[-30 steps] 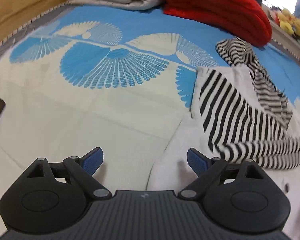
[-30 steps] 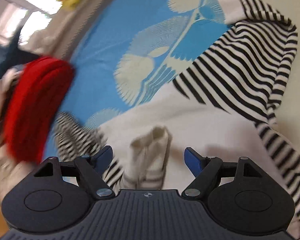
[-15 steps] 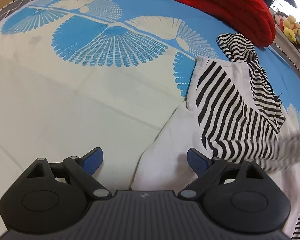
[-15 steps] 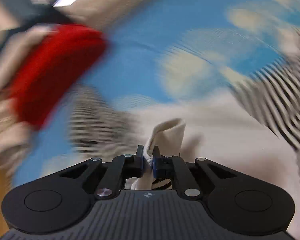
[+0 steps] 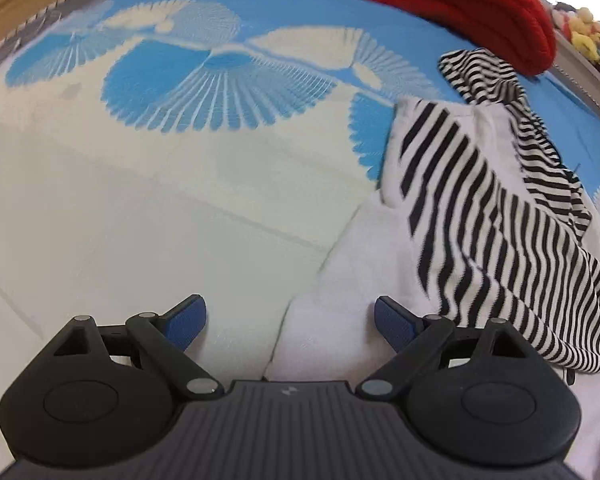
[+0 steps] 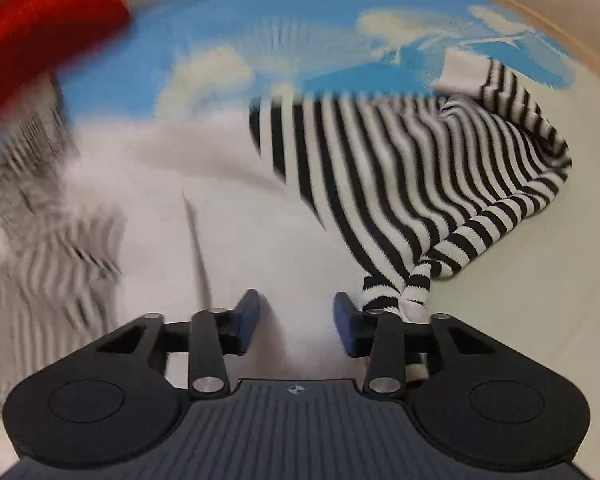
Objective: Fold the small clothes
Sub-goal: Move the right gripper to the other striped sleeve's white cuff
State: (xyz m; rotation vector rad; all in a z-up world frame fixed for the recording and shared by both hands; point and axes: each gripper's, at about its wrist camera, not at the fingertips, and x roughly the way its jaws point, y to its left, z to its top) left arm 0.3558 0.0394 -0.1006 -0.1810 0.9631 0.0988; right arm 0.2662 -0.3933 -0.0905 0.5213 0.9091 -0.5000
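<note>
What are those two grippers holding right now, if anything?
Nothing. The left gripper stands open over the edge of the white garment with black-and-white striped sleeves. The right gripper is opening, with nothing pinched between its pads.

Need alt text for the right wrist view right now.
The right gripper, jaws opening with nothing between them, hangs over a white garment whose black-and-white striped sleeve lies folded across it on the blue-and-cream bedcover. The left side is motion-blurred.
</note>
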